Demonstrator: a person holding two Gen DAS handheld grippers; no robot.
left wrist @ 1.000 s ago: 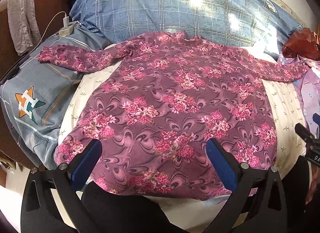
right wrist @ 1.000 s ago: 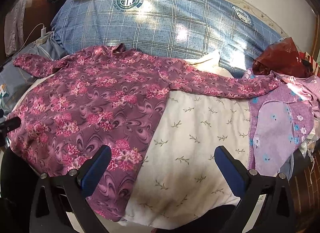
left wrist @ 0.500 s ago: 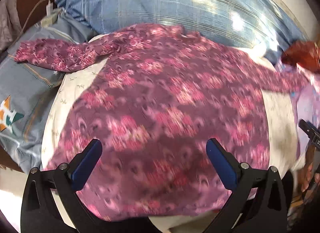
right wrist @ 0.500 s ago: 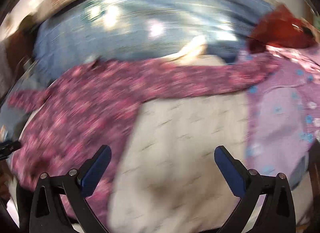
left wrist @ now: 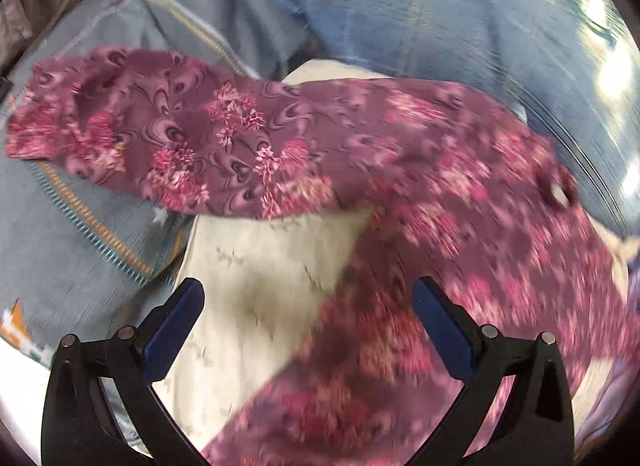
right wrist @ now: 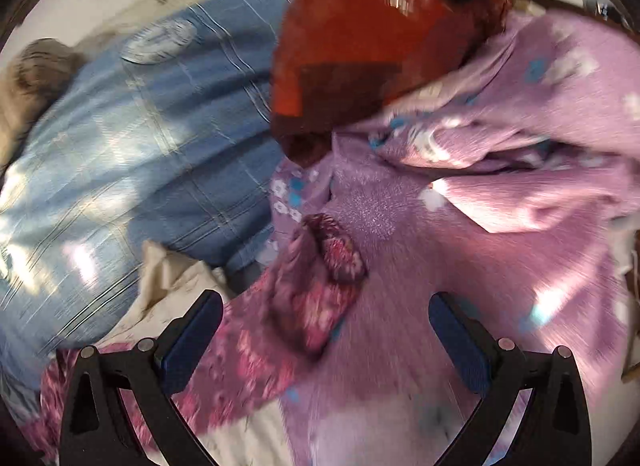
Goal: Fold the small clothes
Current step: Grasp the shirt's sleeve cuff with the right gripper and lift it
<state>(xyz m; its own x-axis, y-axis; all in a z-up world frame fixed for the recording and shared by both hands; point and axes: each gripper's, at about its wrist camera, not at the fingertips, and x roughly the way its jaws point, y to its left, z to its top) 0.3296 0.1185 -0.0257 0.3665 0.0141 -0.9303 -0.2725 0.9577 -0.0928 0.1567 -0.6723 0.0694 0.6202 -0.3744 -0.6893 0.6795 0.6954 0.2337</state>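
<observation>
Sunlight dapples a blue checked quilt [right wrist: 132, 137] at nine o'clock; a cream sheet [left wrist: 256, 290] covers the bed below.

Motion blur smears the floral top [left wrist: 460, 225] and the lilac garment [right wrist: 500, 225].

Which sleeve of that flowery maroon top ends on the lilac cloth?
The right-hand sleeve: its cuff lies on the lilac garment. The other sleeve rests on the grey-blue bedding.

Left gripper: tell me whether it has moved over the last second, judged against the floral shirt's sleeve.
Yes. The left gripper has swung left and forward: the floral shirt's sleeve, earlier far at upper left, now lies close ahead, and the grey pillow fills the left side.
</observation>
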